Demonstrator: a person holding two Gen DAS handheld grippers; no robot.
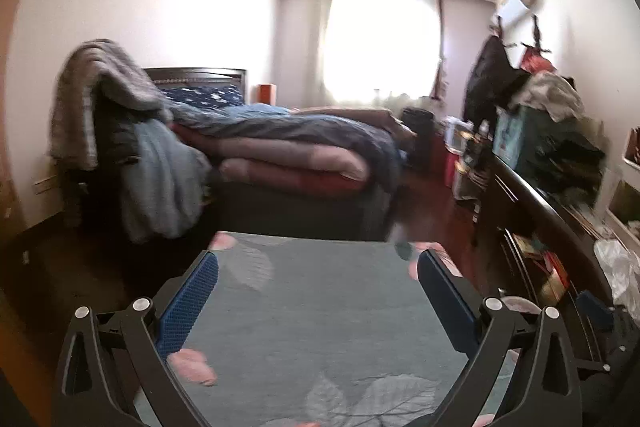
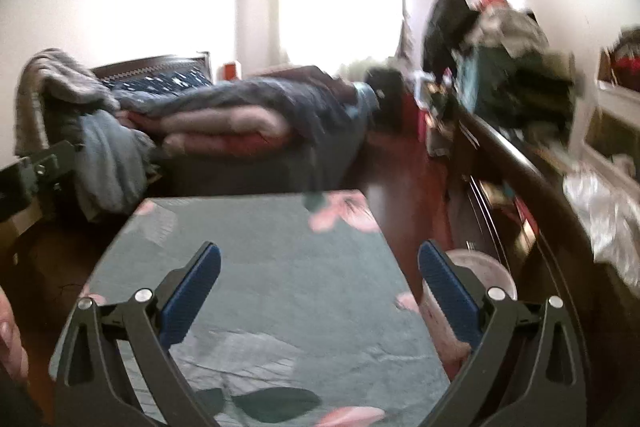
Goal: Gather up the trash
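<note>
My left gripper (image 1: 318, 259) is open and empty, held above a grey-green table (image 1: 320, 315) with a cloth of pink flowers and leaves. My right gripper (image 2: 320, 251) is open and empty above the same table (image 2: 280, 267). A pink and white bin (image 2: 476, 275) stands on the floor beside the table's right edge, partly hidden by my right finger; its rim shows in the left wrist view (image 1: 518, 305). A crumpled clear plastic bag (image 2: 604, 219) lies on the dark dresser at right, also seen in the left wrist view (image 1: 618, 267). No loose trash shows on the table. Both views are blurred.
A bed (image 1: 288, 143) piled with quilts stands beyond the table. A chair draped with clothes (image 1: 120, 131) is at left. A long dark dresser (image 1: 532, 203) with heaped clothes and boxes runs along the right wall. Red-brown floor (image 2: 396, 187) lies between bed and dresser.
</note>
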